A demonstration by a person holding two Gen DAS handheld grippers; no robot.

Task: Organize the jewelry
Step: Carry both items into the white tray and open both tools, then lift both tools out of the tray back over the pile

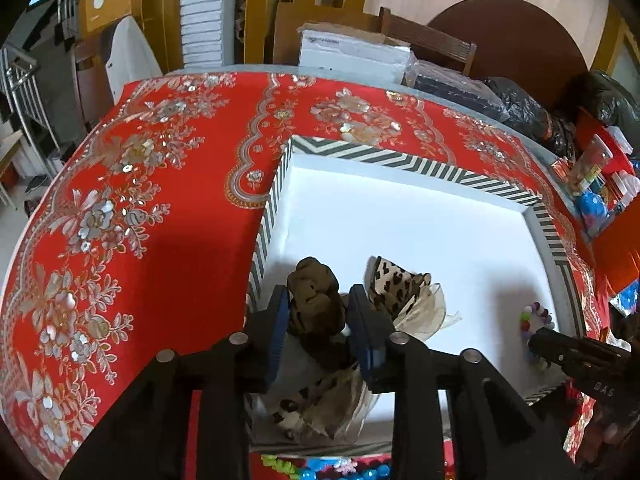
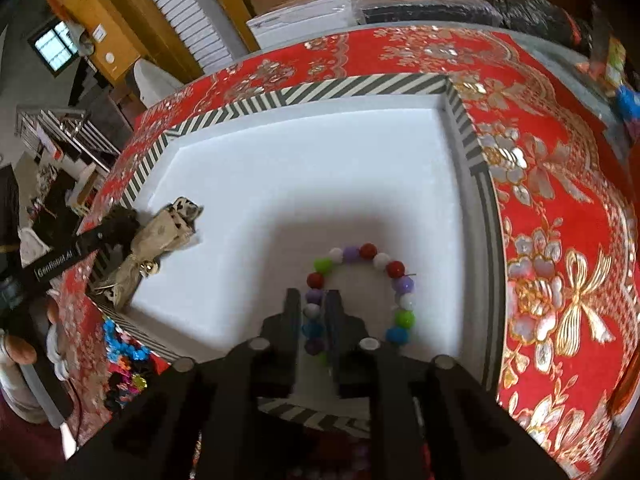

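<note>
A white tray with a black-and-white striped rim [image 1: 400, 160] [image 2: 320, 88] sits on the red floral tablecloth. My left gripper [image 1: 318, 304] is shut on a brown leopard-print hair scrunchie [image 1: 316, 300] over the tray's near left corner. A beige leopard-print bow [image 1: 404, 292] [image 2: 168, 228] lies beside it in the tray. My right gripper [image 2: 313, 300] is shut on a bracelet of coloured beads [image 2: 394, 270] that rests on the tray floor near the right side. The bracelet also shows in the left wrist view [image 1: 534, 316], with the right gripper [image 1: 536, 342] at it.
More coloured hair pieces and beads [image 2: 124, 356] [image 1: 288, 468] lie on the cloth in front of the tray. Boxes [image 1: 352, 52] and black bags [image 1: 520, 108] crowd the far table edge. Small packets [image 1: 592, 176] stand at the right.
</note>
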